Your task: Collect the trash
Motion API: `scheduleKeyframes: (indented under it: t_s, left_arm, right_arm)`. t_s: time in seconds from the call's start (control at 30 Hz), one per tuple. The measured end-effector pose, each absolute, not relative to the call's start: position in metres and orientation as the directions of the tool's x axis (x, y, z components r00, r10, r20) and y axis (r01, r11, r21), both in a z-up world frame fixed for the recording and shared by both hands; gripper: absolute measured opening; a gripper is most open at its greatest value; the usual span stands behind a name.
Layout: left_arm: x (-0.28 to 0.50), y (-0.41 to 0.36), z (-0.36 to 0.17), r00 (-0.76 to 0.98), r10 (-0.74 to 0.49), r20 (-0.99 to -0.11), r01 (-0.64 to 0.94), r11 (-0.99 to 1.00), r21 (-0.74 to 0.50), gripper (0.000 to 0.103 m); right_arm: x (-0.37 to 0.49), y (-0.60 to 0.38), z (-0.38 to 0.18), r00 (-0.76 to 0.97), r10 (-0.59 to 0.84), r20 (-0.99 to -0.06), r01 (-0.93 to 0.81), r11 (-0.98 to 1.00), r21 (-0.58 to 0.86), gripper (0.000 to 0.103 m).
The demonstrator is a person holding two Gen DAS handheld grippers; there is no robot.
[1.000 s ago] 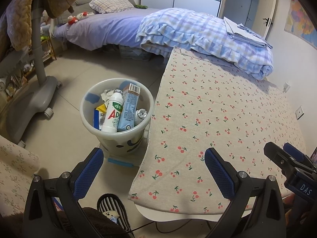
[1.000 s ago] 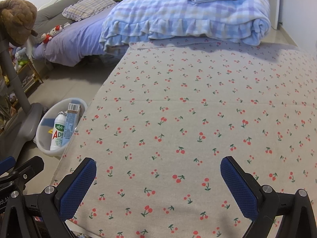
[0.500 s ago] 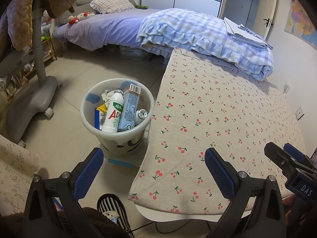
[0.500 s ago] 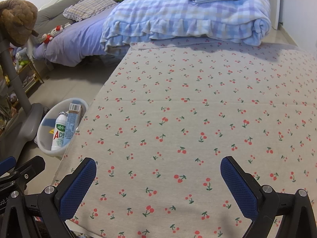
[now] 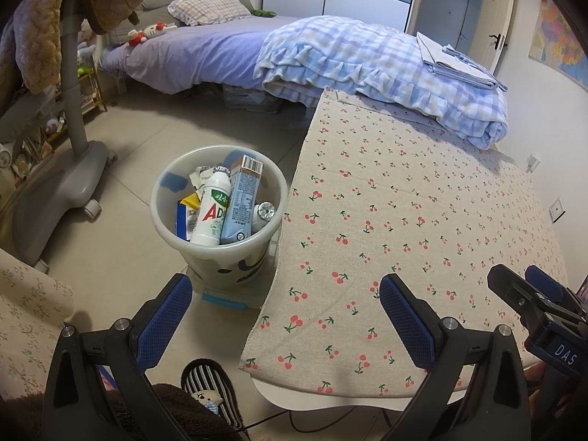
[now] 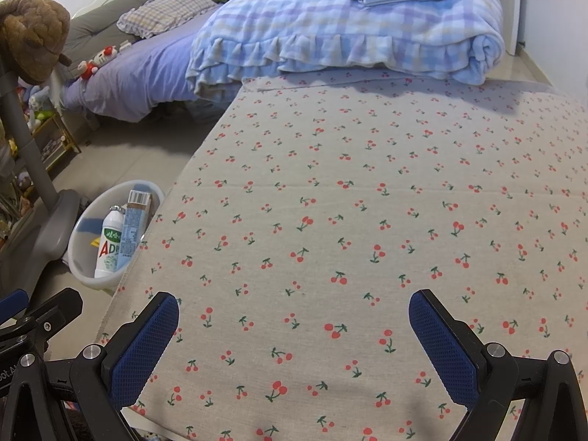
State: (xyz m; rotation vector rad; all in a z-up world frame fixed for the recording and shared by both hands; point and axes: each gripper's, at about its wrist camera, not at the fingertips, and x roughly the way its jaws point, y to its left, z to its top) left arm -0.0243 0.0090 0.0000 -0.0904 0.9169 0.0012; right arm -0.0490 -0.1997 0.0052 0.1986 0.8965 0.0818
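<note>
Both tools empty. My left tool (image 5: 283, 305) hangs spread wide over the near edge of the worktop (image 5: 422, 198), half above the floor. My right tool (image 6: 294, 330) is spread just as wide above the cherry-print cloth (image 6: 367, 183).

No loose trash shows on the cloth in either view; collection looks finished or nearly so.

Risks, as I judge them: the trash bin (image 5: 172, 224) stands on the floor touching or just beside the worktop edge, and it is full. The tall white bottle (image 5: 213, 207) and the blue carton (image 5: 240, 202) stand upright with their tops near the rim. Dropping more in, or knocking the rim with my left tool, could tip them out.

Bin contents: bottle, carton, a foil-topped item (image 5: 266, 210), yellow and blue wrappers beneath.
</note>
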Motion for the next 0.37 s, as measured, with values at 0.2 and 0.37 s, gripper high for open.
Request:
scheduleKeyframes:
  t_s: [0.2, 0.37]
  left_arm:
    - [-0.0252, 0.0072, -0.0009, 0.603, -0.036, -0.797, -0.040, 0.996, -0.075, 0.103]
    - [-0.0255, 0.0042, 0.0018, 0.602, -0.048, -0.797, -0.023, 0.997, -0.078, 0.103]
  right_arm:
    - [-0.0493, -0.1997, 0.0052, 0.623, 0.153, -0.767, 0.013, 0.978, 0.206, 0.103]
    - [-0.0503, -0.1952, 0.0039, 0.622, 0.158, -0.767, 0.004, 0.979, 0.205, 0.103]
